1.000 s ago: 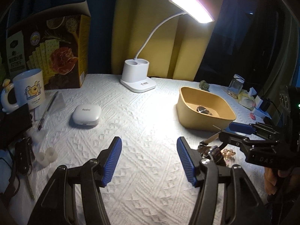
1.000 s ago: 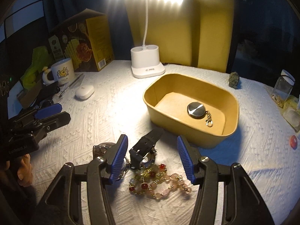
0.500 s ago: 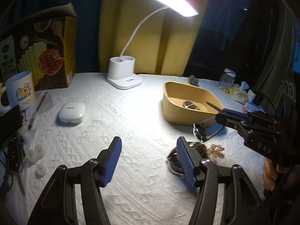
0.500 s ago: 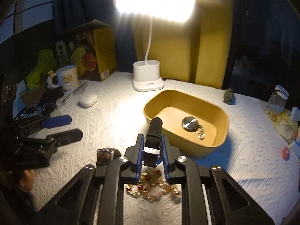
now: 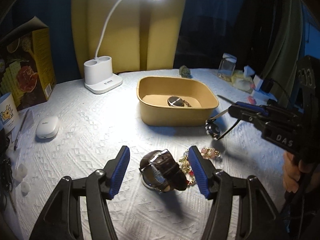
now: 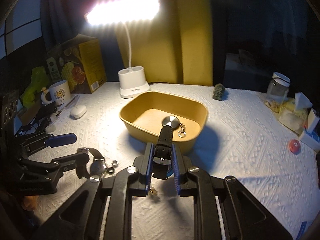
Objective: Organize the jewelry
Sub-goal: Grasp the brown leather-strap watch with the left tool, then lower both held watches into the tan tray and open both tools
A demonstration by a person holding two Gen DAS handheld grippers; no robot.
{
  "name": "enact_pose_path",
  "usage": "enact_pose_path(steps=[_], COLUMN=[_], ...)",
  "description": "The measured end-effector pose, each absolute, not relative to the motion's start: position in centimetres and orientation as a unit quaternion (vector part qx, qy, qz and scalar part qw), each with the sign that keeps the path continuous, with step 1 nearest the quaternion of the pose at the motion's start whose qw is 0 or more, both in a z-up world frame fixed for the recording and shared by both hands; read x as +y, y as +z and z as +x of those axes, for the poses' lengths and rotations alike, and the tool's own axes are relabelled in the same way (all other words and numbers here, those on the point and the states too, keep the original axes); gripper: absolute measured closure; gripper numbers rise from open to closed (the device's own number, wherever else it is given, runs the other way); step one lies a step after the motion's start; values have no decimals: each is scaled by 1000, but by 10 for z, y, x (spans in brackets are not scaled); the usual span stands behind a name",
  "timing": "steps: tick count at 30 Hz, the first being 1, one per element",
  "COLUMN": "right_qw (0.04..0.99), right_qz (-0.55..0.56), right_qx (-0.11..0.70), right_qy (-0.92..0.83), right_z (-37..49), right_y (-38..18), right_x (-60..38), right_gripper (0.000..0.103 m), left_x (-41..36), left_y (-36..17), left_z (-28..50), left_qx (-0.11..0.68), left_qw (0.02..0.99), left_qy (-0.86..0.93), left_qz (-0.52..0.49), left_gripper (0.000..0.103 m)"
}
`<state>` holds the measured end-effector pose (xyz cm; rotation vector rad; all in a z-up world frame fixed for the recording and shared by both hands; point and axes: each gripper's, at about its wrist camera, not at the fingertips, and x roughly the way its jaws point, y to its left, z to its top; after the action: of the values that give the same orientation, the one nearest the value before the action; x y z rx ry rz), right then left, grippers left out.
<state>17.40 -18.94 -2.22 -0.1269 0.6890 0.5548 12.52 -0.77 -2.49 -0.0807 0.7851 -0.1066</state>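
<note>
My right gripper (image 6: pixel 161 161) is shut on a black-strap watch (image 6: pixel 164 140) and holds it in the air in front of the yellow-brown tray (image 6: pixel 202 108); the watch also shows in the left wrist view (image 5: pixel 213 129). A round silver pendant with a clasp (image 6: pixel 171 121) lies inside the tray (image 5: pixel 144 92). My left gripper (image 5: pixel 159 170) is open, its fingers on either side of a brown-strap watch (image 5: pixel 162 170) lying on the white cloth. A beaded bracelet (image 5: pixel 208 152) lies just right of it, partly hidden by my right finger.
A white desk lamp (image 5: pixel 101 78) stands behind the tray. A white earbud case (image 5: pixel 47 127), a mug (image 6: pixel 59 94) and a food box (image 5: pixel 30 70) are at the left. A glass jar (image 6: pixel 278 89), packets and a small red disc (image 6: pixel 294 146) are at the right.
My right gripper has closed on the black-strap watch and lifted it toward the tray. My left gripper has moved right, over the brown-strap watch.
</note>
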Motion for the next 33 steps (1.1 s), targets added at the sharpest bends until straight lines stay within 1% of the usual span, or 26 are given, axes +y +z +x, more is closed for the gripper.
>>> enact_pose_path(steps=[5, 6, 8, 12, 17, 25, 33], right_qw=[903, 903, 904, 905, 907, 910, 916], right_qz=[-48, -47, -42, -37, -30, -28, -29], right_qx=[335, 335, 335, 334, 329, 321, 299], right_qy=[266, 265, 264, 262, 261, 262, 266], right_z=[176, 175, 176, 177, 180, 189, 195], right_y=[-26, -26, -27, -27, -23, -13, 9], right_x=[-207, -209, -215, -223, -229, -230, -228], right_gripper=[86, 86, 86, 86, 86, 86, 86], left_x=[-19, -20, -21, -21, -20, -20, -17], left_y=[-35, -36, -39, -36, -33, -15, 2], left_z=[132, 132, 133, 133, 135, 137, 144], left_qx=[401, 404, 408, 405, 406, 392, 375], left_qw=[915, 914, 913, 914, 914, 920, 926], left_qy=[-38, -35, -29, -25, -24, -26, -30], left_qz=[-16, -12, -6, -1, -9, -4, -5], left_gripper=[42, 48, 62, 77, 77, 77, 77])
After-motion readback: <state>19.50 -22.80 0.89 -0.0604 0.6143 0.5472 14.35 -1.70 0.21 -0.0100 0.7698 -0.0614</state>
